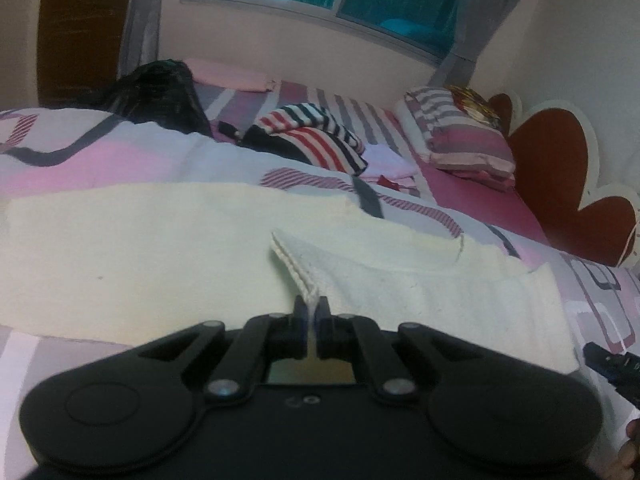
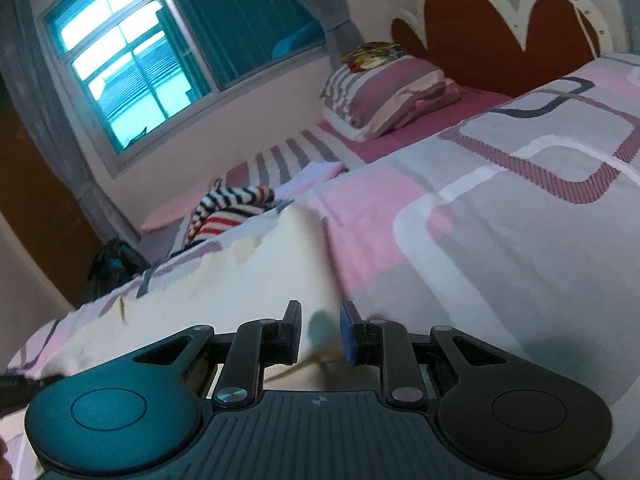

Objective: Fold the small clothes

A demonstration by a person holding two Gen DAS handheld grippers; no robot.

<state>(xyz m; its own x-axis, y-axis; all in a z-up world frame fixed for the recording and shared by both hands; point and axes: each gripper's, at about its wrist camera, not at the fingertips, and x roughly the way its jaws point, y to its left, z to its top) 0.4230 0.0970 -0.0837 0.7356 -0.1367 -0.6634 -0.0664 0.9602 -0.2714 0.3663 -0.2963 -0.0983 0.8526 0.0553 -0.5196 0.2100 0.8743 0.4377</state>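
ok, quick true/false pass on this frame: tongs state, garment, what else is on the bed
1. The left tongs are shut on a ribbed edge of the cream garment. True.
2. The right tongs are clamped on the striped garment. False: they are open over the cream garment, and the striped one lies further back on the bed.
3. A striped pillow lies by the red headboard. True.
4. The cream garment hangs off the window. False: it lies spread on the patterned bedcover.
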